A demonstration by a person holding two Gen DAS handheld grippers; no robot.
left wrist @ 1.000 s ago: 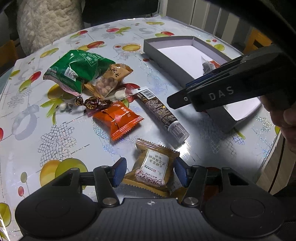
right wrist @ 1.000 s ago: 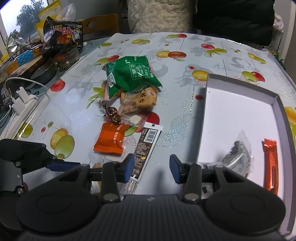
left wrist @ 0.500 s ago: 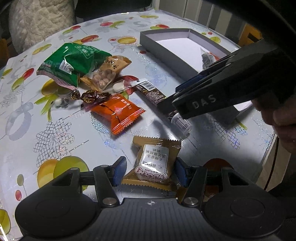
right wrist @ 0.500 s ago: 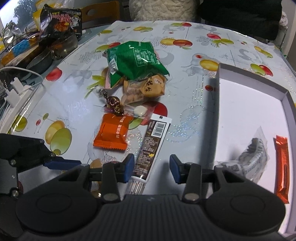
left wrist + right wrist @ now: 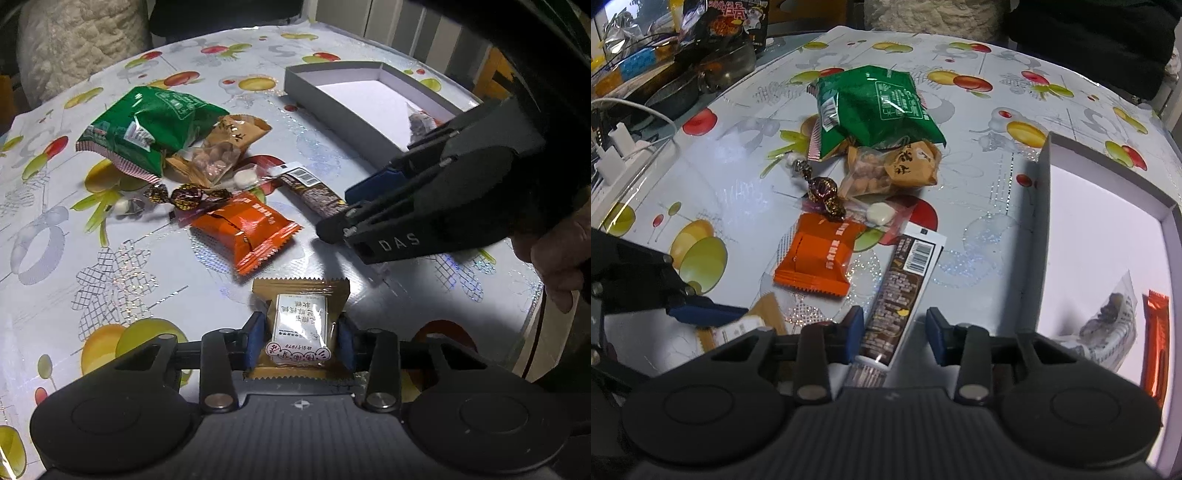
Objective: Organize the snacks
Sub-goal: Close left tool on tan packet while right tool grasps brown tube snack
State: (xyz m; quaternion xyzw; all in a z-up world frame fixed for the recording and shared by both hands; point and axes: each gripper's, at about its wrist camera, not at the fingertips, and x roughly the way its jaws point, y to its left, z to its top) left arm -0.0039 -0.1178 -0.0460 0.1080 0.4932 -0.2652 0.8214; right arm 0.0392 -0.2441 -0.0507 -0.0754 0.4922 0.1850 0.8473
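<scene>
A brown snack packet (image 5: 301, 325) with a white label lies on the fruit-print tablecloth. My left gripper (image 5: 300, 339) straddles it, its jaws closing, and both blue pads touch the packet's sides. My right gripper (image 5: 894, 334) points down over the near end of a dark chocolate bar (image 5: 901, 288). Its jaws are closing too. The bar sits close to the left pad, with a gap to the right pad. An orange packet (image 5: 816, 258), a green bag (image 5: 875, 107), a peanut packet (image 5: 894, 170) and a wrapped candy (image 5: 822, 192) lie beyond.
A grey box (image 5: 1043, 221) stands to the right and holds a clear packet (image 5: 1108, 325) and a red-orange bar (image 5: 1154, 339). A pan (image 5: 683, 88) and a white power strip (image 5: 613, 155) crowd the far left. The table edge (image 5: 532, 317) runs near a person's hand (image 5: 554, 258).
The left jaws have narrowed onto the brown packet. The right gripper has come down and forward over the chocolate bar's near end, and its jaws have narrowed a little.
</scene>
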